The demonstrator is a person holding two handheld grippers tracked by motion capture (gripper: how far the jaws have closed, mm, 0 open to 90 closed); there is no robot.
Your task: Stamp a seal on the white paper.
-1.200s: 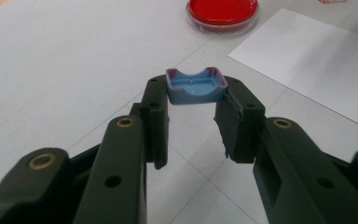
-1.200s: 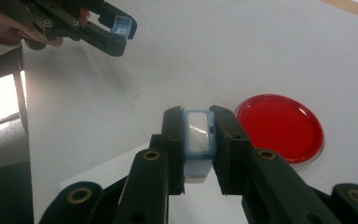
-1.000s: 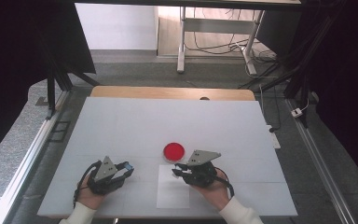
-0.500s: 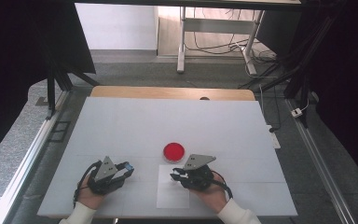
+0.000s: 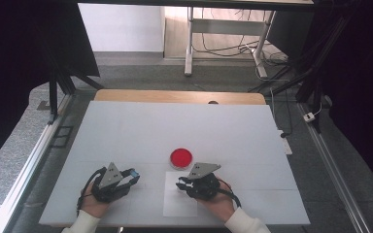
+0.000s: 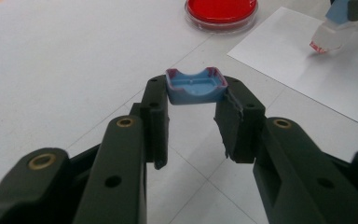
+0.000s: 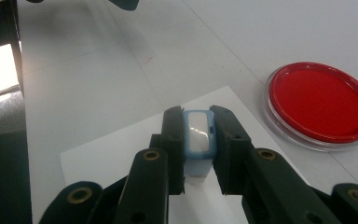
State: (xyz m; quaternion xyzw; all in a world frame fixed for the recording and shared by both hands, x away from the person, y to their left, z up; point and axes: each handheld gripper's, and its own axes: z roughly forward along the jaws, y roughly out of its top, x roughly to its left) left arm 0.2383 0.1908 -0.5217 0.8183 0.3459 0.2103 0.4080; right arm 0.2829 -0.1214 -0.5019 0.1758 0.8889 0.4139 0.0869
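Right gripper point(image 5: 181, 184) shifted left, clamping blue vial point(image 7: 198, 140), left gripper point(image 6: 192, 100) pinching blue cap point(image 6: 196, 87)

White table point(image 5: 126, 131) spread wide under the high view, faint seam lines crossing its top and a strip of bare wood point(image 5: 179, 96) running along the far edge. Lying flat near the front edge, right of centre, there's a sheet of white paper point(image 5: 175, 209), and just beyond its far edge sits a round clear-rimmed dish filled with red point(image 5: 181, 157), close to the paper without resting on it. Out at the right edge, a small white piece point(image 5: 285, 144) hangs just off the tabletop.
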